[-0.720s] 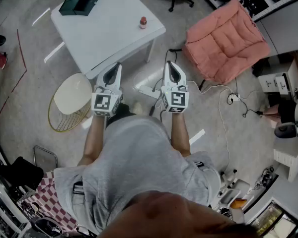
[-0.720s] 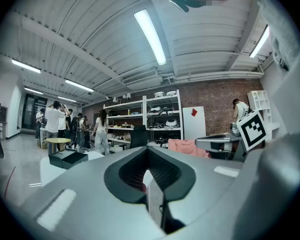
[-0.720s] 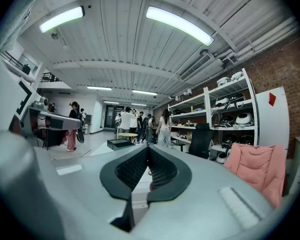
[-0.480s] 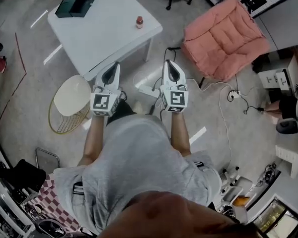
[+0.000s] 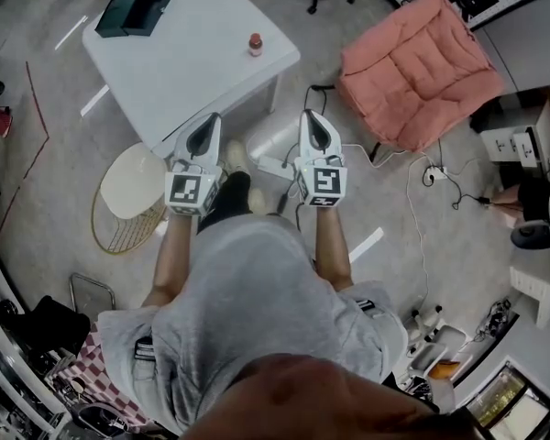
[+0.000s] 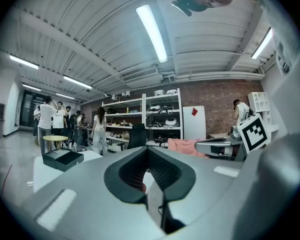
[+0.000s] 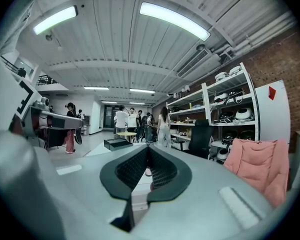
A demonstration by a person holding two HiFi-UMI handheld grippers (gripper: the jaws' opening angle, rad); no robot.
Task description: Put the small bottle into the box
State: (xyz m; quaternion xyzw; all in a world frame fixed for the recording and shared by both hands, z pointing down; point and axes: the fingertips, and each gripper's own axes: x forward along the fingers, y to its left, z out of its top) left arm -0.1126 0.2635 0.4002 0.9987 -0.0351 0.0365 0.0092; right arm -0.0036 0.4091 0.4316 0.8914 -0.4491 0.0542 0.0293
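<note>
Centre frame, the left gripper [image 5: 210,125] and right gripper [image 5: 314,120] are both closed tight, empty. Upper left, a small red-capped bottle [image 5: 255,44] and dark green box [image 5: 126,12] rest apart on a white table [image 5: 192,76].

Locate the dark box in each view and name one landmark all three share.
Head view: dark box at upper left, on the white table.
Left gripper view: dark box at lower left.
Right gripper view: dark box just left of centre.
Shared landmark: the pink cushion.
</note>
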